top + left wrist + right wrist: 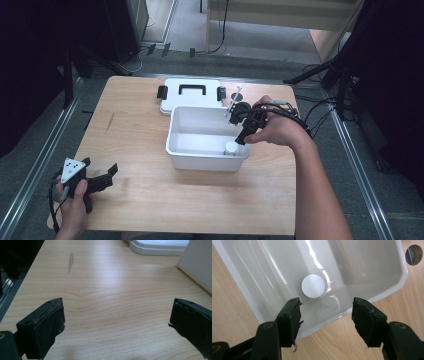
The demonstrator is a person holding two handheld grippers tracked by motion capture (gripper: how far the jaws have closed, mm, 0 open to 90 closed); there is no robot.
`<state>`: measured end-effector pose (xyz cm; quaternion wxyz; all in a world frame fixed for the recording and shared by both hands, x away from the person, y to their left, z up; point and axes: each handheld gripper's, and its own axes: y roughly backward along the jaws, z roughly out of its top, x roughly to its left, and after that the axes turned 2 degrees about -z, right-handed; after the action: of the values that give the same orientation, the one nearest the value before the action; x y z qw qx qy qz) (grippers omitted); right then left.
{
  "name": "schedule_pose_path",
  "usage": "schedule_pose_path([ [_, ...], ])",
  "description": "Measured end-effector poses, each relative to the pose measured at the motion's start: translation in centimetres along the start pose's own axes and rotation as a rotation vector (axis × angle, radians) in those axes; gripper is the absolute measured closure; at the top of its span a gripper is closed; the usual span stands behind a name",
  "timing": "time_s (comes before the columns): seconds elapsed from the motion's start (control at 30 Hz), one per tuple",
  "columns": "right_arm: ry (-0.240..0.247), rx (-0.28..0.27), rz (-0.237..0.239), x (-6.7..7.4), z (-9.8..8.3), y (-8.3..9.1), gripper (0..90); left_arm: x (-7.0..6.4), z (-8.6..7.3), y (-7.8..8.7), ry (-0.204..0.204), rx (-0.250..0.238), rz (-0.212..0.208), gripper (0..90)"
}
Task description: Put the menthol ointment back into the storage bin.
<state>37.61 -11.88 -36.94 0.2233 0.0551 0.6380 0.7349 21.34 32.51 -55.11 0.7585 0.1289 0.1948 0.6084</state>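
**White bottle stands in bin as right gripper hovers above**

White bottle [313, 286], small and round-capped, stands upright on the floor of the open white bin [176, 131], close to the near right corner. The right gripper [243, 134] hangs over that corner, pointing down into the bin; in its own view the cap's round top lies just beyond and slightly to one side of the gap between the fingertips, the bottle's long axis running roughly along the line of sight. Its jaws stand parted with nothing between them, the pads [294, 315] clear of the cap. The left gripper [100, 177] rests well apart at the table's [140, 200] near left corner, jaws spread wide over bare wood. The bin's lid [191, 94] lies flat just behind the bin. The right hand is plainly nearer the bottle.
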Motion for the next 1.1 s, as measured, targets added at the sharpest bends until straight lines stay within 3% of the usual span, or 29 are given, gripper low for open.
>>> schedule_pose_path([
  [0.37,-0.073,-0.068,0.012,-1.1,-2.2,1.5,40.2,0.0,0.0,0.0,-0.001,-0.001,0.001,0.3],
  [0.73,-0.152,-0.129,0.024,-1.8,-4.7,1.0,38.2,0.0,0.0,0.0,0.002,0.001,0.002,0.3],
  [1.0,-0.265,-0.205,0.035,-2.3,-7.0,0.1,34.5,0.0,0.0,0.0,0.003,0.001,0.002,0.3],
  [1.1,-0.307,-0.245,0.004,-2.4,-8.0,-0.3,35.6,0.0,0.0,0.0,0.004,0.000,0.001,0.3],
])
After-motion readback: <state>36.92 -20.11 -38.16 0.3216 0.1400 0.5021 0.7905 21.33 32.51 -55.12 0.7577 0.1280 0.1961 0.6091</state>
